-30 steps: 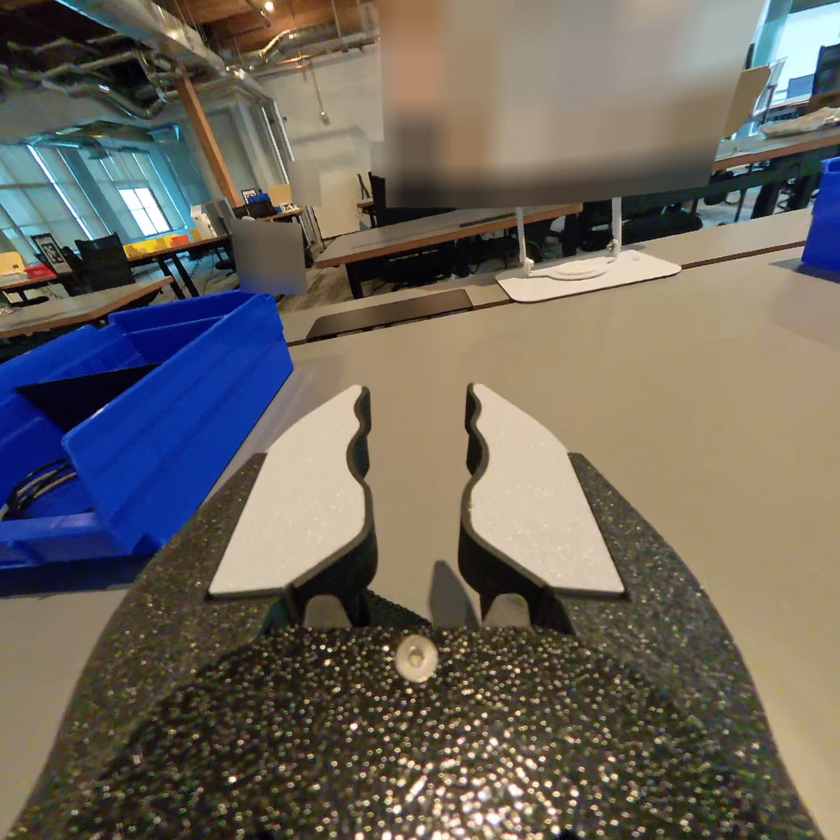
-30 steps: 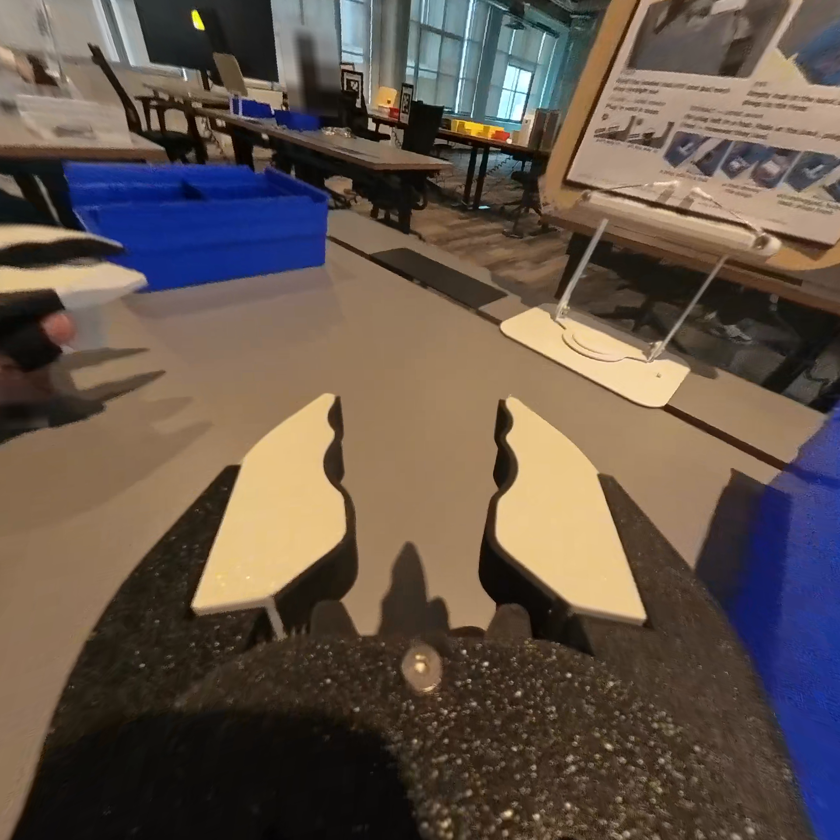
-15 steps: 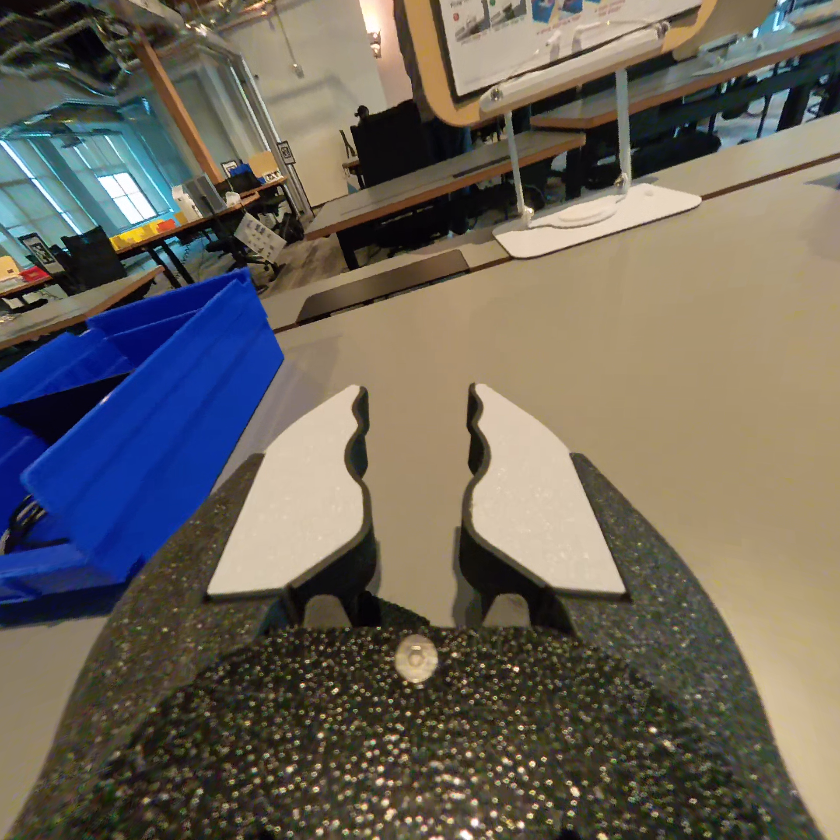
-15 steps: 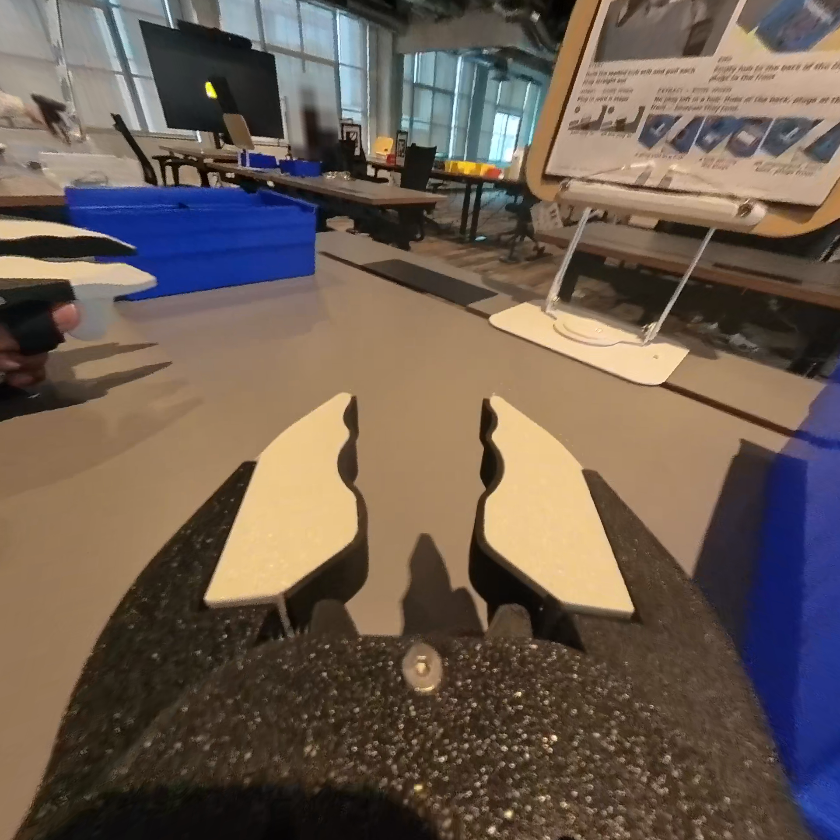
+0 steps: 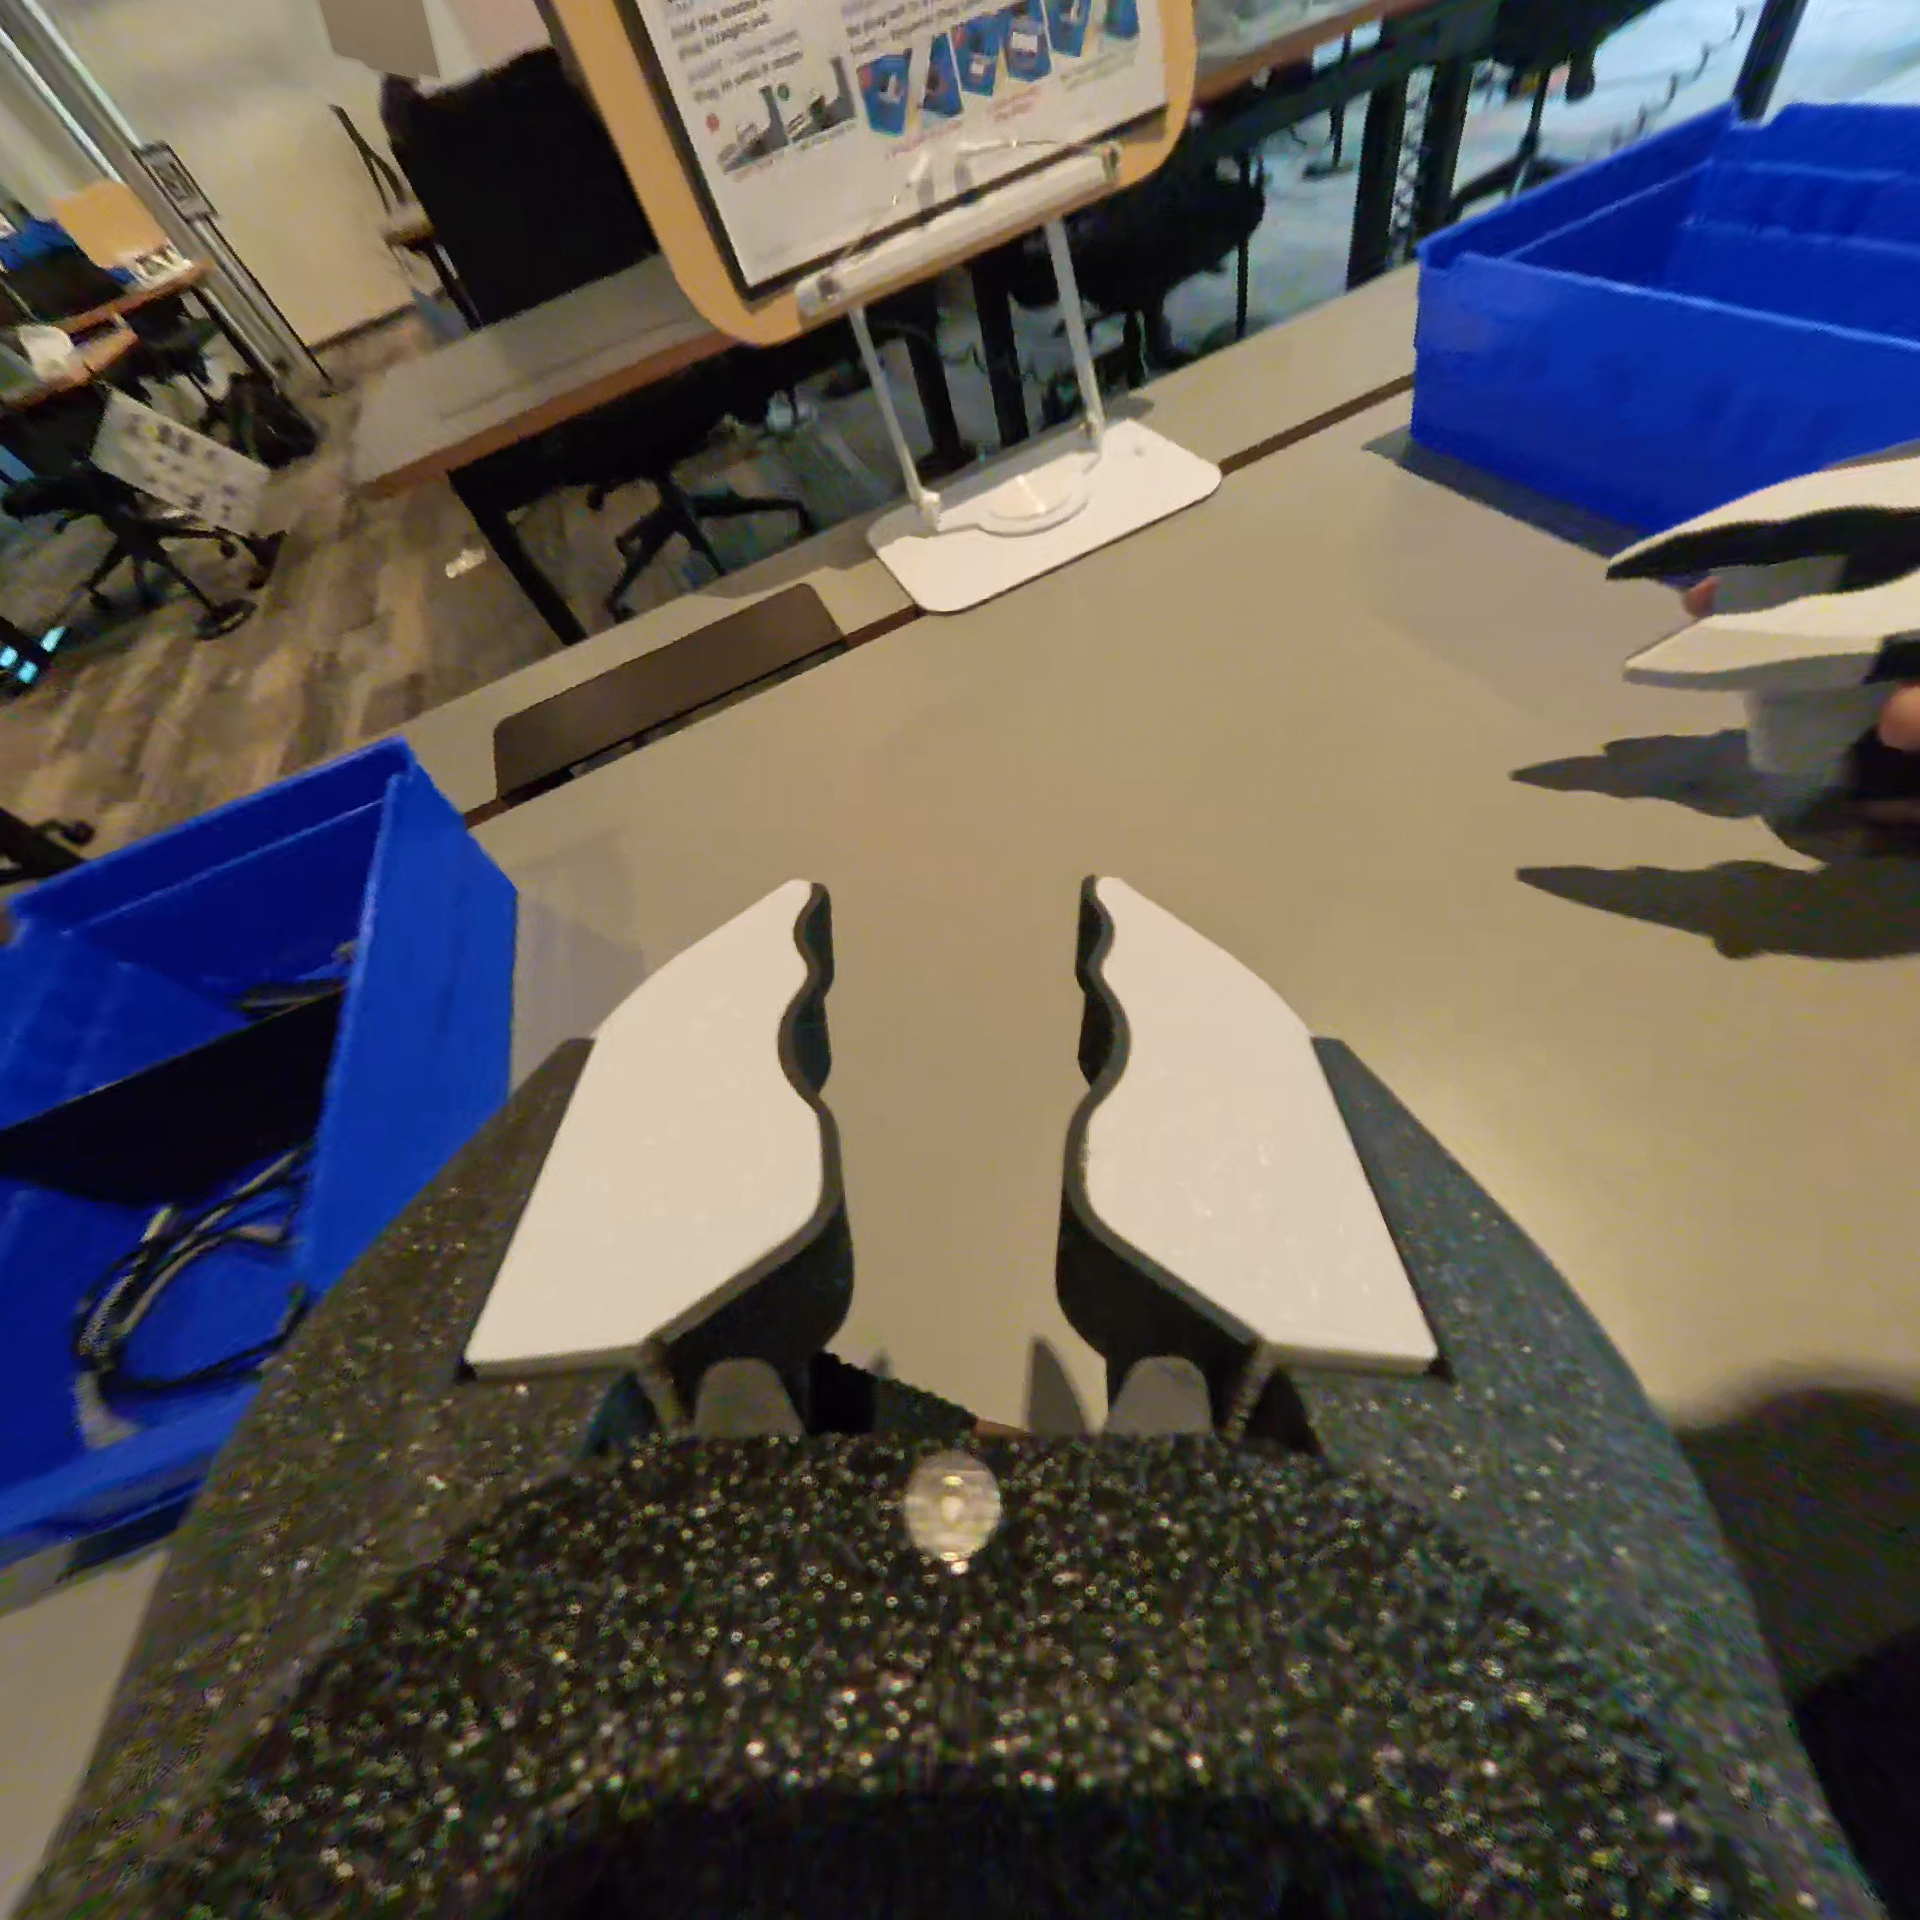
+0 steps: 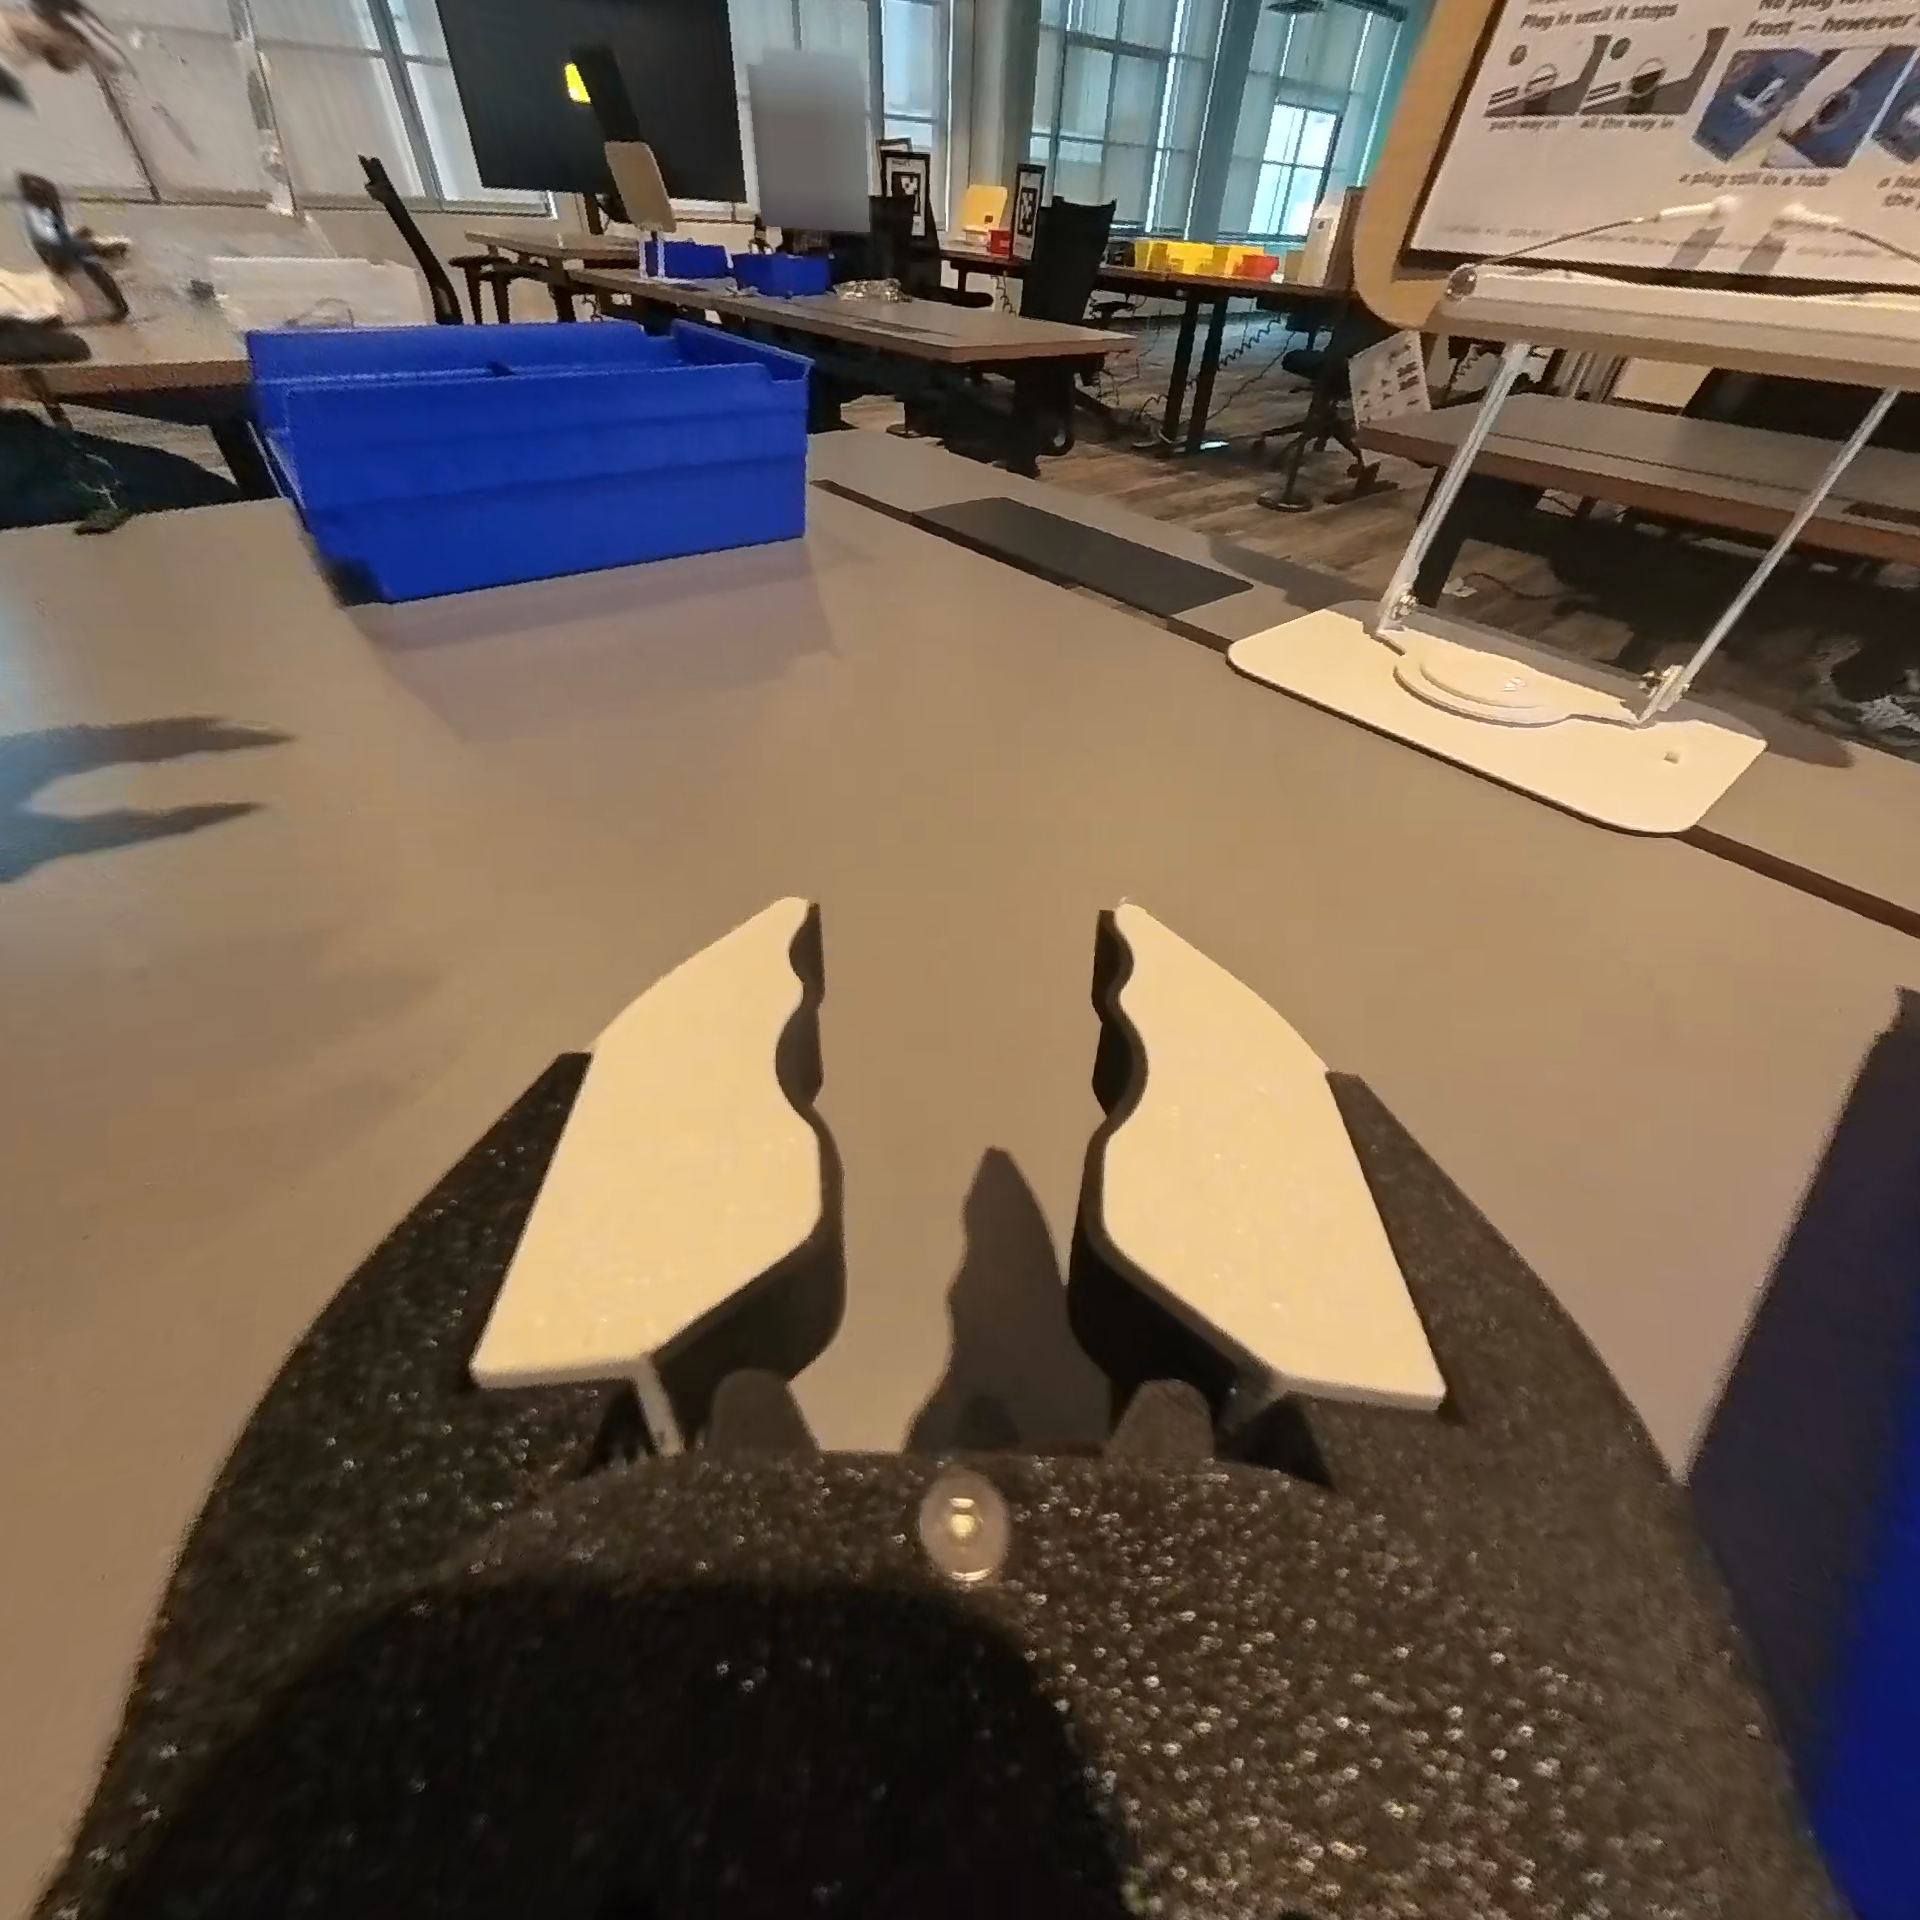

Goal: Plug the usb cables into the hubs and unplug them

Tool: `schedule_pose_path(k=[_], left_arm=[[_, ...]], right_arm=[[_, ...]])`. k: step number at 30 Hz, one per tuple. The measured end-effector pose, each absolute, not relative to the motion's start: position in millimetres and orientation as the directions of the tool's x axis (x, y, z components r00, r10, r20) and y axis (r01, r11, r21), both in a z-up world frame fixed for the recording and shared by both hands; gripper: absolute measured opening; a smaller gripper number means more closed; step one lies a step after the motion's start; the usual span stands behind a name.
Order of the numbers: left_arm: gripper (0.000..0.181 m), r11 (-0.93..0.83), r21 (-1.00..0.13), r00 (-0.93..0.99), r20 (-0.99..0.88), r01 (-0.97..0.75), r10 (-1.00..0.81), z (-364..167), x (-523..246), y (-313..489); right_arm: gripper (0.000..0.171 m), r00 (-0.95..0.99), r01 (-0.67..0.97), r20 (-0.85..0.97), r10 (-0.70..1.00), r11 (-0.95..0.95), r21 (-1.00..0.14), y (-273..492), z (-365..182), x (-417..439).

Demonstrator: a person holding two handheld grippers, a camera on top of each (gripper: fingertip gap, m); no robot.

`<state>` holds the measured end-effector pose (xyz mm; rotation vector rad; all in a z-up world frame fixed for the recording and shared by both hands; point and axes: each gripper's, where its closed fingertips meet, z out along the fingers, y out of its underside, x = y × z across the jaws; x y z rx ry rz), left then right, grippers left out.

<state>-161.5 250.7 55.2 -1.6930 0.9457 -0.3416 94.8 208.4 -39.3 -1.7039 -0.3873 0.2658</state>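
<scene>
Both the left gripper [image 5: 951, 904] and the right gripper [image 6: 956, 925] are speckled black with flat white fingers. The table [image 5: 1195, 790] is plain grey. The left bin [image 5: 416, 997], holding black cables [image 5: 177, 1278], and the right bin [image 5: 1621, 384] are bright blue. The far sign stand [image 5: 1049, 509] is white.

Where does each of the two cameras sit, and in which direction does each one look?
Left wrist view: sits on the left gripper, looks across the grey table toward the instruction board; its open fingers show, and the right gripper at the right edge.
Right wrist view: sits on the right gripper, low over the table, facing a blue bin; its open fingers show.
Shared: table, white stand base, blue bins.
</scene>
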Motion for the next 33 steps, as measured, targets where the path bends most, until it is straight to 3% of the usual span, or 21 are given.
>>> schedule_pose_path(k=[5, 9, 13, 21, 26, 33], left_arm=[[0.045, -0.152, -0.874, 0.675, -0.235, -0.461, -0.700, 101, -216, 254], [0.044, -0.219, -0.778, 0.687, -0.338, -0.588, -0.644, 101, -269, 294], [0.045, -0.374, -0.678, 0.717, -0.331, -0.633, -0.613, 65, -323, 368], [0.045, -0.731, -0.452, 0.825, -0.018, -0.511, -0.565, -45, -383, 477], [0.043, -0.778, -0.362, 0.832, 0.013, -0.513, -0.555, -90, -386, 503], [0.032, -0.811, -0.335, 0.857, 0.022, -0.479, -0.515, -109, -385, 516]], right_arm=[[0.048, 0.909, 0.139, 0.070, 0.411, -0.141, -0.980, 208, -42, 91], [0.048, 0.911, 0.149, 0.079, 0.404, -0.145, -0.978, 208, -42, 91], [0.047, 0.917, 0.137, 0.070, 0.394, -0.144, -0.980, 209, -42, 93], [0.044, 0.930, 0.063, 0.015, 0.368, -0.117, -0.991, 207, -35, 102], [0.039, 0.933, 0.055, 0.008, 0.359, -0.122, -0.991, 208, -35, 104], [0.037, 0.935, 0.090, 0.044, 0.352, -0.115, -0.989, 212, -36, 101]])
